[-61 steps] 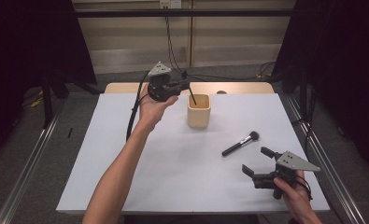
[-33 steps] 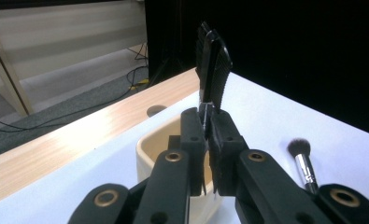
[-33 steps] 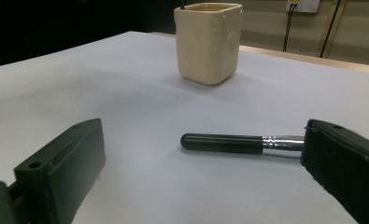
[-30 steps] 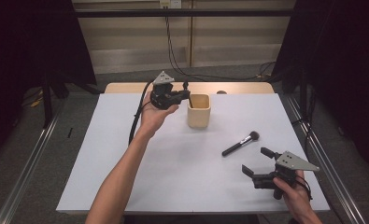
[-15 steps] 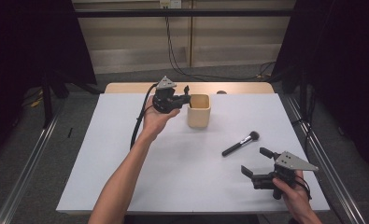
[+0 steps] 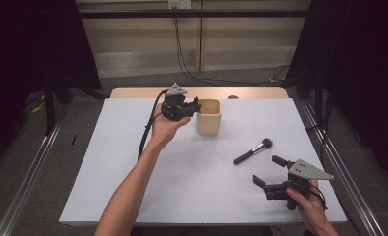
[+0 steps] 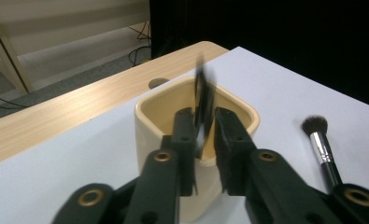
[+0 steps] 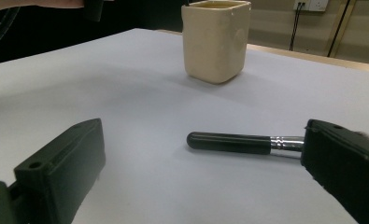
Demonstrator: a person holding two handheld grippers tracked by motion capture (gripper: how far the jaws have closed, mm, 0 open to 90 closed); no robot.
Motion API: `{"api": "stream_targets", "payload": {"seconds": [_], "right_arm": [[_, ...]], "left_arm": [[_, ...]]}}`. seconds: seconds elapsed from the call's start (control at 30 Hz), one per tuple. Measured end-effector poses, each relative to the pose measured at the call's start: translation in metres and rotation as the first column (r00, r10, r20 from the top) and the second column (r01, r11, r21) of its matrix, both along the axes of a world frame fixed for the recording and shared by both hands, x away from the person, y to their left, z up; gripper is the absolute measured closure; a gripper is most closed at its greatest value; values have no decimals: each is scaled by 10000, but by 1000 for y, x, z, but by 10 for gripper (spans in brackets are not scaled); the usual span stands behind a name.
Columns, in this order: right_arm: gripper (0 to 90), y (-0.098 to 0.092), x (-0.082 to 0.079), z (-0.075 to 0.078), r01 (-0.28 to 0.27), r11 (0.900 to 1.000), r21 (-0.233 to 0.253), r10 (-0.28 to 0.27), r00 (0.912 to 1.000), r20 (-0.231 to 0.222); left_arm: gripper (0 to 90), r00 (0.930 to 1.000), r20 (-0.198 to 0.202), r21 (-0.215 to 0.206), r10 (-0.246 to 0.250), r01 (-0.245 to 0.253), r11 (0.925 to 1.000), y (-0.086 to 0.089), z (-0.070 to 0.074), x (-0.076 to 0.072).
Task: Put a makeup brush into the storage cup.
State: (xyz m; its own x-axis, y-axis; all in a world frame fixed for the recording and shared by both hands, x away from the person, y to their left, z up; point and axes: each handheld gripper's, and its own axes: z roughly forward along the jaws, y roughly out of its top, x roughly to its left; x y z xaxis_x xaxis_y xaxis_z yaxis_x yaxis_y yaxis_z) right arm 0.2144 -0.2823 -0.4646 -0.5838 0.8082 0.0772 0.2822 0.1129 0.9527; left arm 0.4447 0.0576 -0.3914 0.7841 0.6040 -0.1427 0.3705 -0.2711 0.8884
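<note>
White table (image 6: pixel 132 187), cream cup (image 6: pixel 209 118), makeup brush (image 6: pixel 253 151)

High view from above the person's side, looking forward and down over the white table (image 6: pixel 132 162), left gripper view close on the square cream ceramic cup (image 7: pixel 154 123), right gripper view low along the tabletop, facing that cup (image 8: pixel 215 39), black-handled makeup brush (image 8: pixel 231 142) also in all three.

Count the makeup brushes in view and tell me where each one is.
2. One brush lies on the white table, right of the cream cup. A second, blurred dark brush stands between the left gripper jaws over the cup. More may be hidden inside the cup.
</note>
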Motion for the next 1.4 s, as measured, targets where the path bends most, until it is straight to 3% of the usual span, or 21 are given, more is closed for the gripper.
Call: {"api": "stream_targets", "payload": {"seconds": [0.33,0.6,0.87,1.4], "right_arm": [[0,0,0,0,-36,10000,17,36,10000,1],[0,0,0,0,-31,10000,13,31,10000,-14],[0,0,0,1,9,10000,-23,-9,10000,53],[0,1,1,1,54,10000,-64,-54,9999,103]], "left_arm": [[457,9993,171,19,334,-335,9994,5,-3,-4],[230,9980,393,-246,495,-485,9985,14,0,-10],[114,9952,474,-494,855,-831,9953,28,5,-18],[36,9925,704,-545,1003,-966,9938,57,3,-37]]}}
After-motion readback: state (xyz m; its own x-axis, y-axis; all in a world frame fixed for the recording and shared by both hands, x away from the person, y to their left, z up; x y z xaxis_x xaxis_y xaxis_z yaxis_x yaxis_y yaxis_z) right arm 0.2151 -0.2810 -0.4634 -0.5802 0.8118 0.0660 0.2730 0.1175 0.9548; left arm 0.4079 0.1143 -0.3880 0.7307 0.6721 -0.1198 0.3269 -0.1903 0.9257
